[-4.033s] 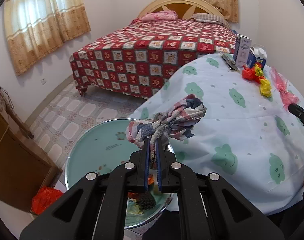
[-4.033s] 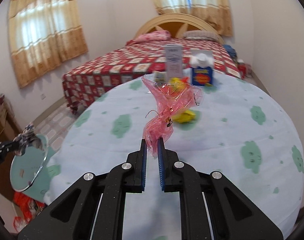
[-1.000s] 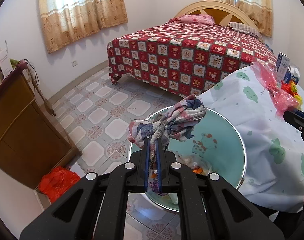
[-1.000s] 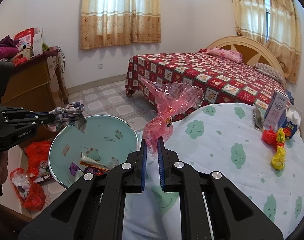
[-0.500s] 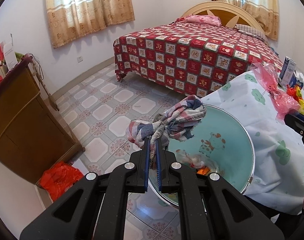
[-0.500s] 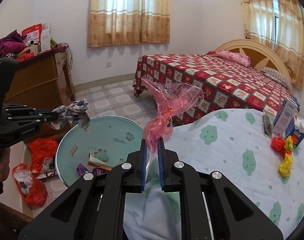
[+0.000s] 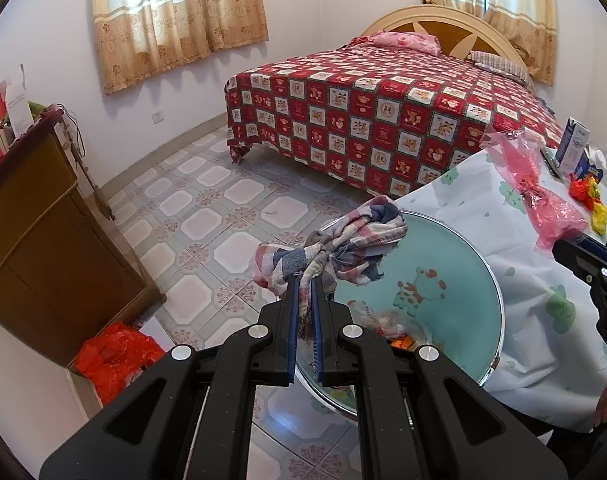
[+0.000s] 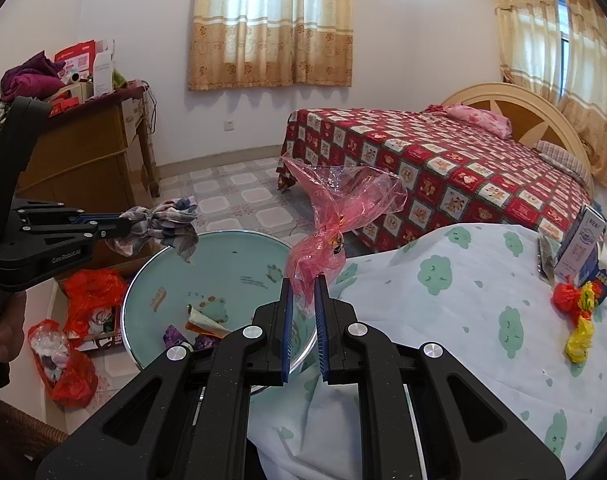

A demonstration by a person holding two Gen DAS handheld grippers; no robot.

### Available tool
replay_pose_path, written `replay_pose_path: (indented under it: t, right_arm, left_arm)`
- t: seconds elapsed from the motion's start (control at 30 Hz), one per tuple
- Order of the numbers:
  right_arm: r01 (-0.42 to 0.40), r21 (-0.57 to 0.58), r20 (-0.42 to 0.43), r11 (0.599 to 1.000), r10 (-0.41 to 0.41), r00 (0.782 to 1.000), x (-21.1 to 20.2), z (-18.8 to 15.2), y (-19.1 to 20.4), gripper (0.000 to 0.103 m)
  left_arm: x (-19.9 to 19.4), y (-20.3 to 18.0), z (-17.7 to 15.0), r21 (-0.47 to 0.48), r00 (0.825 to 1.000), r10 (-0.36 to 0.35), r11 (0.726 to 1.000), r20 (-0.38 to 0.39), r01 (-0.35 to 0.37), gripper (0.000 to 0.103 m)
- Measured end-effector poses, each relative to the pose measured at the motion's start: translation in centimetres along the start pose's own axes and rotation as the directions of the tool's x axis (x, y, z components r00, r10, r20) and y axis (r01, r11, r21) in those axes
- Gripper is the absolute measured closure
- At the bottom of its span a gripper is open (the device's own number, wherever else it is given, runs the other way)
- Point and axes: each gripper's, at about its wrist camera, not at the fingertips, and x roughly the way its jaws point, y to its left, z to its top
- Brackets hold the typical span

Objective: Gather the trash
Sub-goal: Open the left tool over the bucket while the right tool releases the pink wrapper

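Two grippers are in view, each carrying one thing. The left gripper [image 7: 305,280] has its fingers pinched tight on one plaid cloth wad [image 7: 343,244], held above the rim of the single teal basin [image 8: 239,268] on the floor. The right gripper [image 8: 303,284] has its fingers clamped on one crumpled pink plastic bag [image 8: 339,208], between the basin and the counter [image 8: 463,320]. A few scraps lie inside the basin. On the counter sit two cartons [image 8: 583,240] and a red-and-yellow wrapper cluster [image 8: 577,312].
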Motion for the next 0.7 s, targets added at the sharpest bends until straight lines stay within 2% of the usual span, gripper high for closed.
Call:
replay_pose_path:
  t: [0.27,0.33,0.37,0.4,0.43,0.57,0.7]
  right_arm:
    - [-0.033,-0.022,-0.004,0.999,0.032,0.999,0.2,-0.1,0.7,0.09]
    - [-0.036,-0.025,-0.004,0.999,0.036,0.999,0.3,-0.2,0.8,0.088]
    - [-0.035,-0.025,-0.001,0.999,0.035,0.999,0.3,-0.2,0.8,0.082]
    - [-0.034,-0.023,0.001,0.999,0.034,0.999,0.3,-0.2,0.9,0.072]
    - [-0.033,-0.021,0.003,0.999,0.034,0.999,0.3,-0.3,0.8,0.069]
    - [-0.029,-0.014,0.002,0.999,0.029,1.0,0.3,-0.3,0.8,0.066]
    - [-0.025,-0.01,0.002,1.0,0.026,1.0,0.3,-0.4,0.7,0.063]
  left_arm:
    - [0.0,-0.9,-0.1,0.016,1.0,-0.025,1.0,-0.007,0.025,0.092]
    - [-0.2,-1.2,-0.2,0.019,1.0,-0.031,0.999,0.0,0.031,0.082]
    - [-0.3,-1.4,-0.2,0.024,0.999,-0.033,0.999,0.005,0.033,0.075]
    - [-0.4,-1.4,-0.2,0.026,0.999,-0.033,0.999,0.008,0.033,0.072]
    - [-0.4,-1.5,-0.3,0.027,0.999,-0.039,0.999,0.009,0.039,0.071]
    - [-0.4,-1.6,-0.3,0.027,0.999,-0.038,0.999,0.008,0.038,0.059]
    - [-0.3,-1.4,-0.3,0.022,0.999,-0.031,0.999,0.005,0.031,0.052]
